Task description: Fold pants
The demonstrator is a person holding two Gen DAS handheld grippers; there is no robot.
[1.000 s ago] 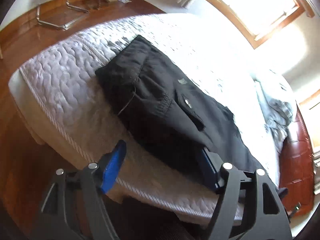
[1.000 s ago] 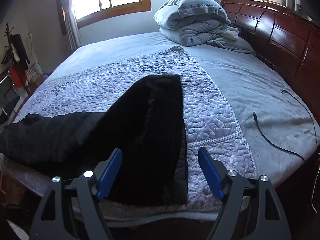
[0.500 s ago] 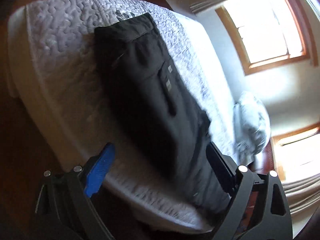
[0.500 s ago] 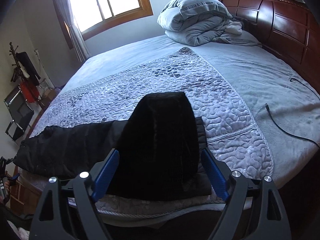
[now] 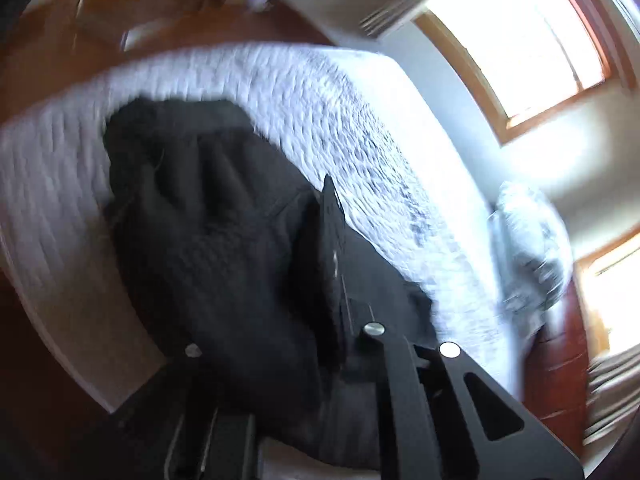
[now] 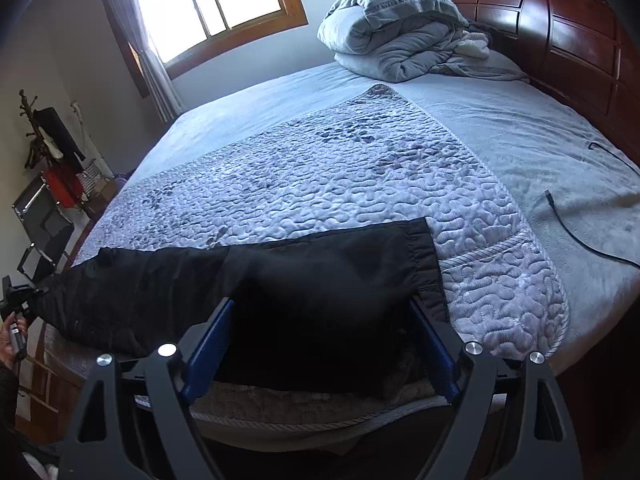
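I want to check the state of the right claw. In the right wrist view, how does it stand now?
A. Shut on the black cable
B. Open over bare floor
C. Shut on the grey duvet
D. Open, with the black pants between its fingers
D: the right claw is open, its blue fingers spread on either side of the black pants.

- A wide bed (image 6: 280, 112) filled the room, a quilted grey coverlet (image 6: 340, 184) spread over its foot.
- A dark wooden headboard (image 6: 560, 32) stood at the right.
- A bundled grey duvet (image 6: 396, 36) lay by it.
- Daylight came through a wood-framed window (image 6: 212, 4) with a curtain (image 6: 136, 52).
- The floor (image 5: 52, 52) was reddish wood.
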